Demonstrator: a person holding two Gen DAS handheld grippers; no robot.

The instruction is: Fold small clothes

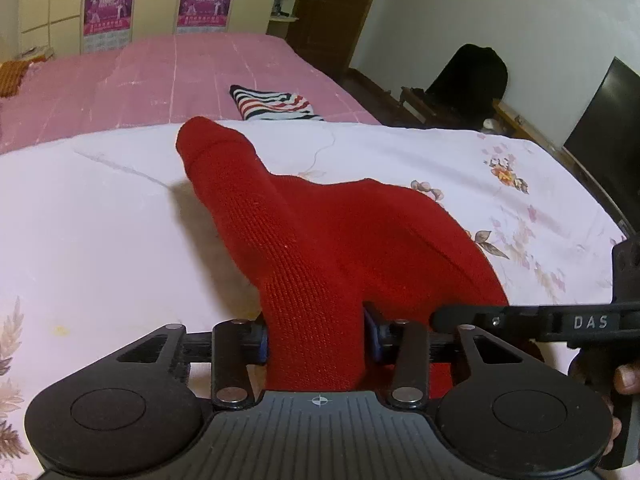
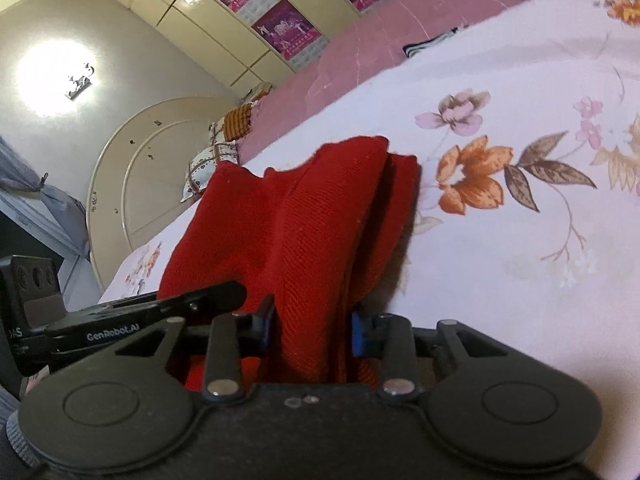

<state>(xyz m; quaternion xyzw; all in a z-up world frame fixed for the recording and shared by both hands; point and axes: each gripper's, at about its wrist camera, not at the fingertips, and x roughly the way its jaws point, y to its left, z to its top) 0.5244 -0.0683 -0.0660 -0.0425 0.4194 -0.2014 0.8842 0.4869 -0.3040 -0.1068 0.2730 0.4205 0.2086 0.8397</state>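
A small red knit garment [image 1: 320,232] lies bunched on a white floral sheet [image 1: 100,220], one narrow ribbed end pointing away toward the pink cover. My left gripper [image 1: 316,336] is shut on its near edge, and the fabric fills the gap between the blue pads [image 1: 373,336]. In the right wrist view the same red garment [image 2: 288,208] rises in folds from my right gripper [image 2: 312,326], which is shut on another part of the near edge. Each gripper shows in the other's view, close alongside: the right gripper's finger [image 1: 520,320] and the left gripper's finger [image 2: 140,320].
A folded striped cloth [image 1: 276,104] lies on the pink bed cover [image 1: 160,76] beyond the sheet. A dark-draped chair [image 1: 468,72] and a black screen [image 1: 608,120] stand past the bed's right edge. The headboard [image 2: 132,168] and pillows [image 2: 208,164] are at the far left.
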